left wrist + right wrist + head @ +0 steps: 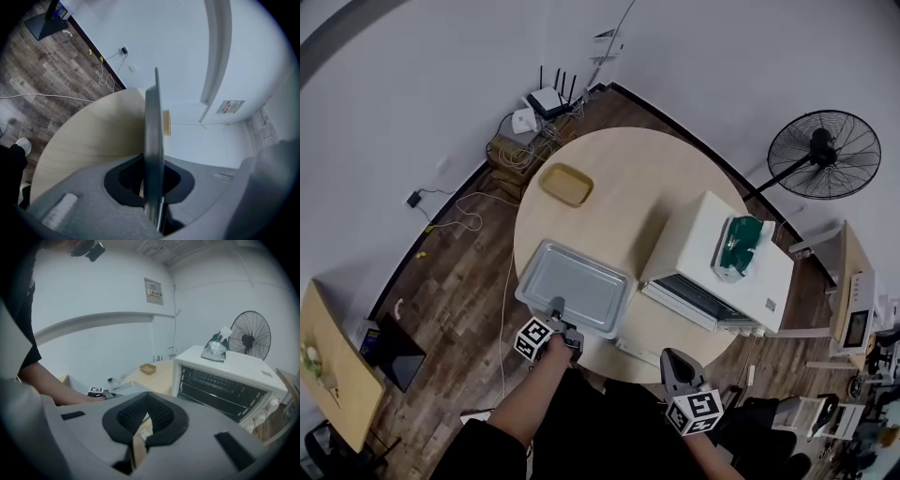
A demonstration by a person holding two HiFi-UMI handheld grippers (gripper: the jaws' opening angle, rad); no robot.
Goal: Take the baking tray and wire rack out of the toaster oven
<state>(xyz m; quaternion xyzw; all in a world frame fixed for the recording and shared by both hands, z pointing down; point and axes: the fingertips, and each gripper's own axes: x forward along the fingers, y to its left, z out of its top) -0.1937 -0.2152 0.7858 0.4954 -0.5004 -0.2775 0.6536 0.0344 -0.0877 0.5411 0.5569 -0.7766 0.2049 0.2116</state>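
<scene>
One flat grey metal baking tray lies on the round pale wooden table just left of the one white toaster oven, and the left gripper is clamped on its near rim, close to the table edge. One wire rack sits inside the oven, whose door is open. The right gripper, jaws together on nothing, hovers before the oven, with bare tabletop between the oven and the one tan shallow dish.

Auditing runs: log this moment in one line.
left claw: shut on baking tray | right claw: shut, empty | wire rack: in toaster oven
</scene>
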